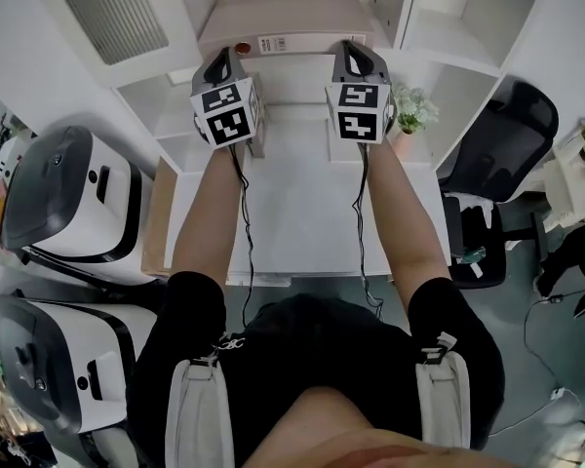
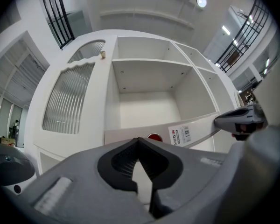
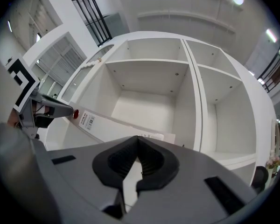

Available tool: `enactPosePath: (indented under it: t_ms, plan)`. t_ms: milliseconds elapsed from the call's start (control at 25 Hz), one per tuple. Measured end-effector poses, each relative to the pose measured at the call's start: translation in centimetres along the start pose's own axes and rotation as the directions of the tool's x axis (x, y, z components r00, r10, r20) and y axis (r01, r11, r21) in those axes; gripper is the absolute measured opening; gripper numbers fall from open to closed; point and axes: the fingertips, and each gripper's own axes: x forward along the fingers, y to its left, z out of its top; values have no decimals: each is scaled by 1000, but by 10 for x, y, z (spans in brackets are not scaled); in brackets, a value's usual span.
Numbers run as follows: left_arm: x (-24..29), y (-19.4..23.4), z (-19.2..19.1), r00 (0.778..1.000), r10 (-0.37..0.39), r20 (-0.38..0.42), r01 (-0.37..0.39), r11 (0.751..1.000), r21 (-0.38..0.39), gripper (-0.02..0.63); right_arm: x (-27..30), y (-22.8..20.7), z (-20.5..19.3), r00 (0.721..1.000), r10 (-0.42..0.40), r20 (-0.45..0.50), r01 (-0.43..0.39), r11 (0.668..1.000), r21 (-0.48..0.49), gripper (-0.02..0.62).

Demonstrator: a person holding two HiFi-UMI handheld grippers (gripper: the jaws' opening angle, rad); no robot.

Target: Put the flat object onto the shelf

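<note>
Flat object [image 1: 283, 18] is pinched along its near edge, at the upper centre of my head view, in front of the open white shelf [image 3: 149, 62]. My left gripper [image 2: 139, 141] has its fingers [image 2: 121, 160] closed on that edge just beside a red dot [image 2: 154, 137] and a printed label [image 2: 179, 134]. My right gripper [image 3: 138, 139] is clamped on the same edge, further right. Below my forearms lies the white desk [image 1: 302, 213]. A small potted plant [image 1: 414, 110] stands at its right, with a black chair [image 1: 502, 130] beyond.
</note>
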Motion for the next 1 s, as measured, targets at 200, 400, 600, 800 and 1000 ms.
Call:
enactPosePath:
  t_ms: [200, 400, 600, 800, 1000]
  plan:
    - [19, 0, -10, 999, -27, -45, 24, 999, -47, 17, 16, -4, -5, 1000, 0, -20, 1, 1000, 20, -2]
    - [31, 1, -22, 996, -26, -83, 24, 999, -36, 17, 28, -4, -10, 999, 8, -31, -7, 999, 49, -1]
    - [39, -1, -28, 993, -37, -110, 34, 999, -31, 17, 36, -8, -14, 999, 15, -51, -12, 998, 69, 0]
    - [29, -1, -18, 996, -38, -77, 34, 998, -54, 17, 27, -6, -11, 999, 19, -25, -16, 994, 108, -2]
    - [6, -3, 4, 998, -63, -16, 61, 994, -95, 18, 3, -8, 7, 999, 6, 54, -14, 988, 156, -2]
